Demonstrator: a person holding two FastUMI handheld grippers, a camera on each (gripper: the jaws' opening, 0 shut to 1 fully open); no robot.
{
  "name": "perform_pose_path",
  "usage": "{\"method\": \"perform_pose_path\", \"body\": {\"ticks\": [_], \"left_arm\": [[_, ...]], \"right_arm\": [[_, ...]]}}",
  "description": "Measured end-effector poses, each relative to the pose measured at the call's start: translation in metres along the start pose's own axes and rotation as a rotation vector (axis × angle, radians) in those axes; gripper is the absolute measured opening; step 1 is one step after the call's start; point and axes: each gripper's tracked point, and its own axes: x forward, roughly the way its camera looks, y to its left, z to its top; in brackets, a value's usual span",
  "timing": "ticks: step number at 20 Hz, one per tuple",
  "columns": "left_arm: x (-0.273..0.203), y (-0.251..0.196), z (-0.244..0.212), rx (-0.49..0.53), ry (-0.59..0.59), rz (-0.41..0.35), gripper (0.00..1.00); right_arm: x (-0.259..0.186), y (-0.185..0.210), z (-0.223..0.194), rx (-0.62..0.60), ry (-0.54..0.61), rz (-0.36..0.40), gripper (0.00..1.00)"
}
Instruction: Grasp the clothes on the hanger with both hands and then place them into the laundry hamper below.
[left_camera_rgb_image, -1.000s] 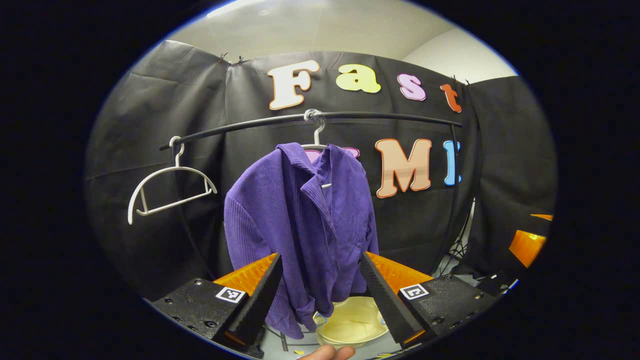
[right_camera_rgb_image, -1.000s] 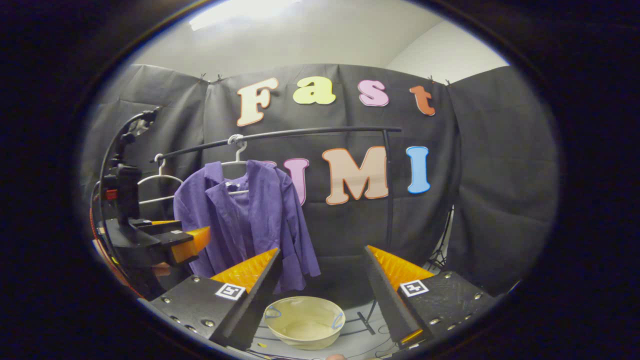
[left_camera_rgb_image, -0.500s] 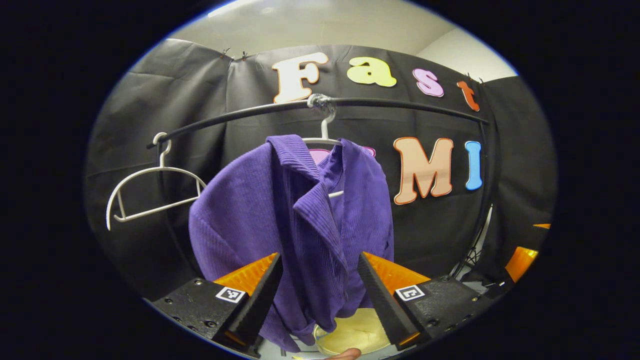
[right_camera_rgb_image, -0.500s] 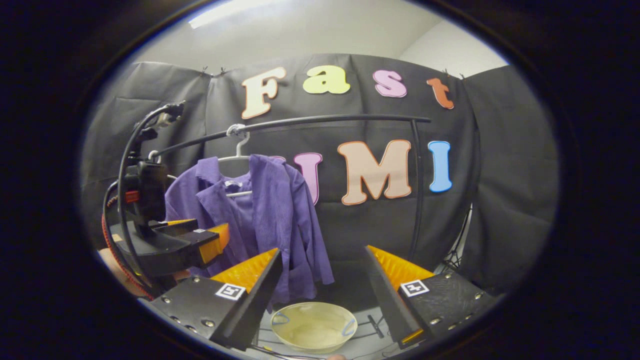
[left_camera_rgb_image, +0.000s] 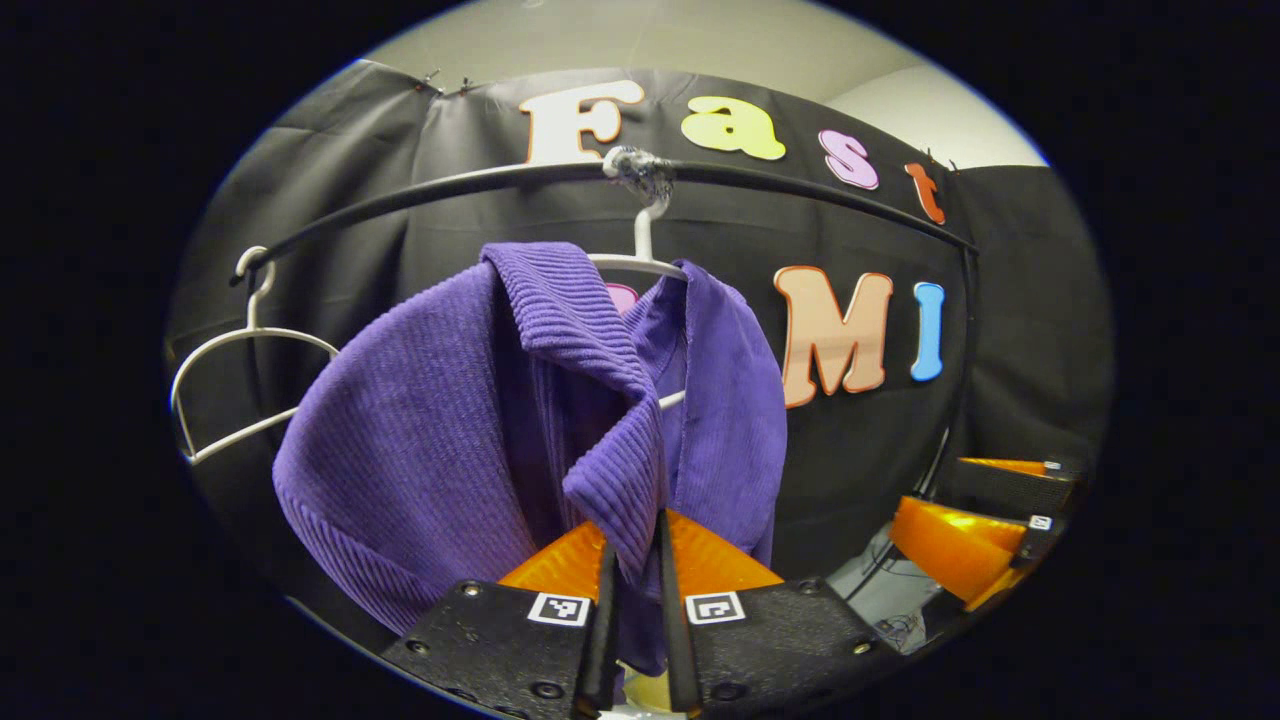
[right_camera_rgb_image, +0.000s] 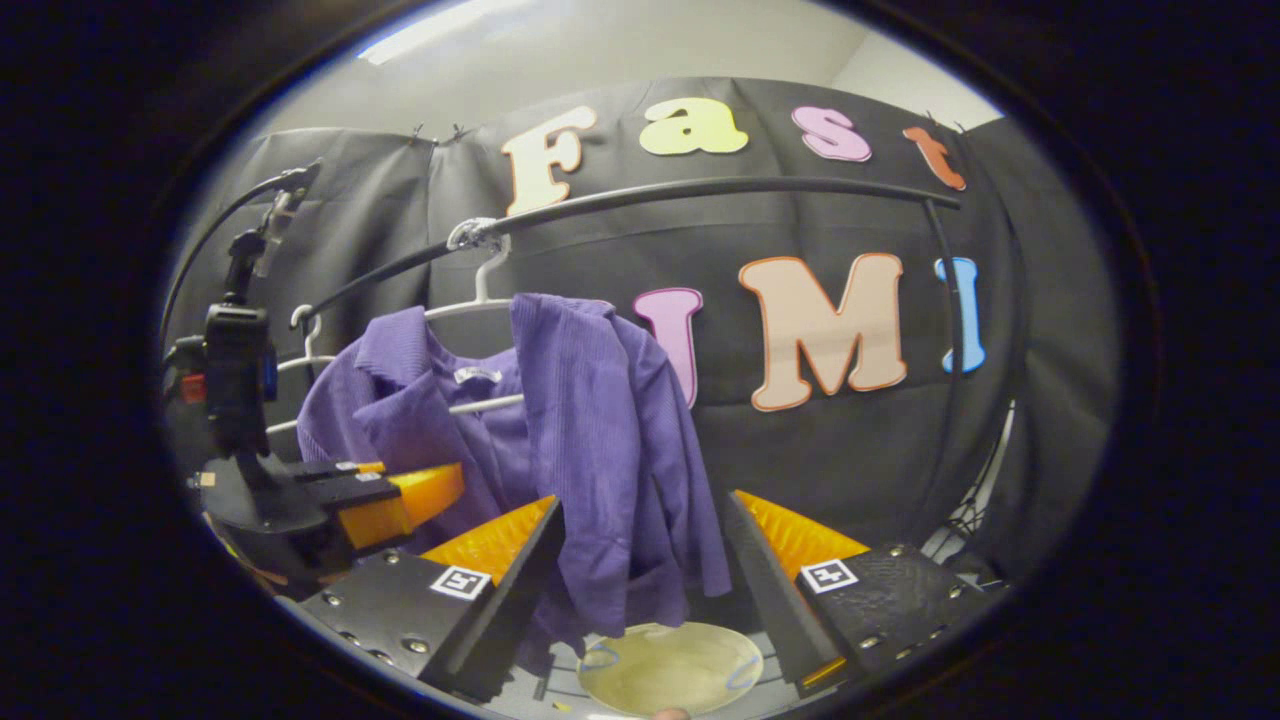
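Observation:
A purple corduroy shirt (left_camera_rgb_image: 430, 440) hangs on a white hanger (left_camera_rgb_image: 640, 255) from the black rail (left_camera_rgb_image: 800, 190). In the left gripper view my left gripper (left_camera_rgb_image: 637, 545) is shut on the shirt's front lapel edge, with both fingers pressing the fabric. In the right gripper view the same shirt (right_camera_rgb_image: 600, 420) hangs just beyond my right gripper (right_camera_rgb_image: 640, 530), which stands open with the shirt's right side between and behind its fingers. The left gripper (right_camera_rgb_image: 400, 495) shows at the shirt's left side. The cream laundry hamper (right_camera_rgb_image: 670, 680) sits on the floor below.
An empty white hanger (left_camera_rgb_image: 230, 380) hangs at the rail's left end. The rail's black upright (right_camera_rgb_image: 950, 340) curves down at the right. Cables and a stand lie on the floor near the hamper. The right gripper (left_camera_rgb_image: 960, 545) shows at the lower right of the left gripper view.
My left gripper moved in to the shirt and closed on its lapel. My right gripper came closer to the shirt's right side and stayed open.

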Motion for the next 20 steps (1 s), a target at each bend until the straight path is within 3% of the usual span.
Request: {"method": "perform_pose_path", "body": {"ticks": [2,4,7,8,9,11,13,15,16,17,19,20], "left_arm": [[0.001,0.012,0.005,-0.008,-0.001,0.003,0.05],[-0.004,0.021,0.0,-0.02,0.026,0.007,0.0],[-0.014,0.019,0.0,-0.027,0.047,-0.03,0.02],[-0.019,0.02,0.004,-0.021,0.043,-0.038,0.02],[-0.024,0.021,0.008,-0.018,0.039,-0.048,0.01],[-0.034,0.022,0.014,-0.023,0.032,-0.067,0.01],[-0.043,0.022,0.02,-0.035,0.025,-0.085,0.01],[-0.051,0.025,0.025,-0.011,0.018,-0.082,0.0],[-0.057,0.025,0.028,0.001,0.008,-0.084,0.0],[-0.062,0.024,0.03,0.012,-0.001,-0.091,0.0],[-0.07,0.019,0.036,0.013,-0.015,-0.113,0.0],[-0.074,0.018,0.038,0.008,-0.016,-0.116,0.0]], "right_arm": [[0.021,0.012,-0.001,0.014,0.006,0.039,0.97],[0.039,0.025,0.001,0.017,0.005,0.082,0.94],[0.065,0.048,-0.003,-0.014,0.016,0.135,0.94],[0.071,0.048,-0.006,-0.026,0.021,0.13,0.96],[0.079,0.052,-0.003,-0.027,0.013,0.133,0.93],[0.095,0.055,-0.003,-0.026,0.022,0.126,1.0],[0.108,0.054,0.004,0.008,0.018,0.116,0.94],[0.12,0.041,0.011,0.05,0.012,0.075,0.94],[0.124,0.04,0.009,0.068,0.024,0.068,1.0],[0.126,0.044,0.002,0.089,0.06,0.078,0.96],[0.121,0.078,-0.009,0.15,0.108,0.193,0.99],[0.116,0.092,-0.013,0.17,0.125,0.239,0.88]]}}
